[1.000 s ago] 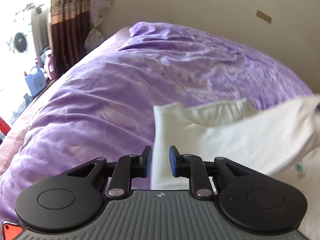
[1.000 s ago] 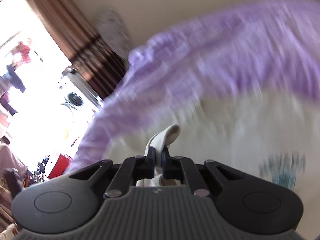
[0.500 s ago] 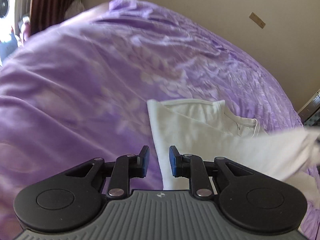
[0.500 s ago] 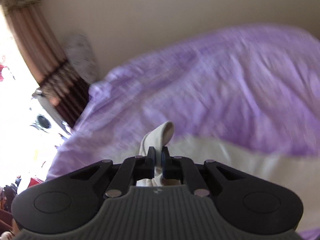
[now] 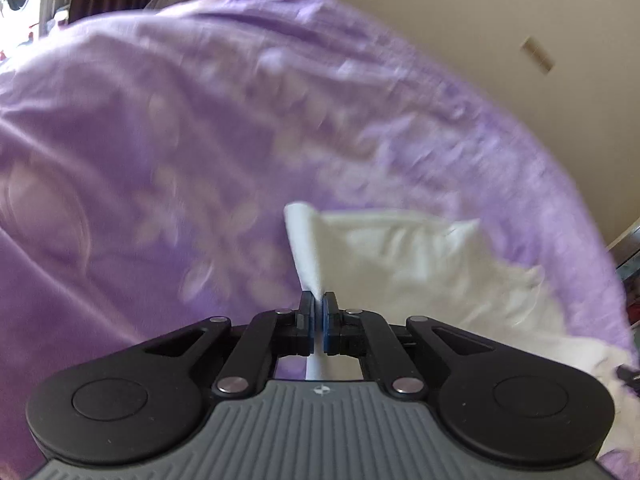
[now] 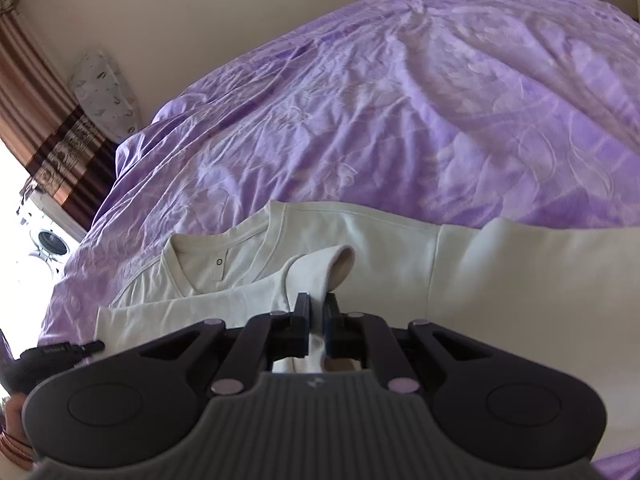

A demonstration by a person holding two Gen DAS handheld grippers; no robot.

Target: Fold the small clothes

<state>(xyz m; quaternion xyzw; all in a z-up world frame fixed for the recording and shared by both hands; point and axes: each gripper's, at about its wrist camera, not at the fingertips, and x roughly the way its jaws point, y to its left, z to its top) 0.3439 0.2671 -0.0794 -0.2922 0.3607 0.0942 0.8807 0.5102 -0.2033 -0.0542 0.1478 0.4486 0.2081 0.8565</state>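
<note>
A small white shirt (image 6: 360, 256) lies on a purple bedspread (image 6: 400, 120), its snap-button collar (image 6: 218, 262) toward the left in the right wrist view. My right gripper (image 6: 318, 300) is shut on a pinched fold of the shirt, which loops up past the fingertips. In the left wrist view the same white shirt (image 5: 400, 256) spreads to the right, blurred. My left gripper (image 5: 319, 298) is shut on the shirt's left edge, and a strip of white cloth rises from between the pads.
The purple bedspread (image 5: 160, 140) fills most of both views. A beige wall (image 6: 200, 8) stands behind the bed. Brown striped curtains (image 6: 44, 120) and a bright window are at the left. The other gripper's dark tip (image 6: 60, 350) shows at the shirt's left edge.
My left gripper was open beside the shirt's left edge and has now shut on it. Both grippers have dropped closer to the bed, and the right one has carried its fold over the shirt.
</note>
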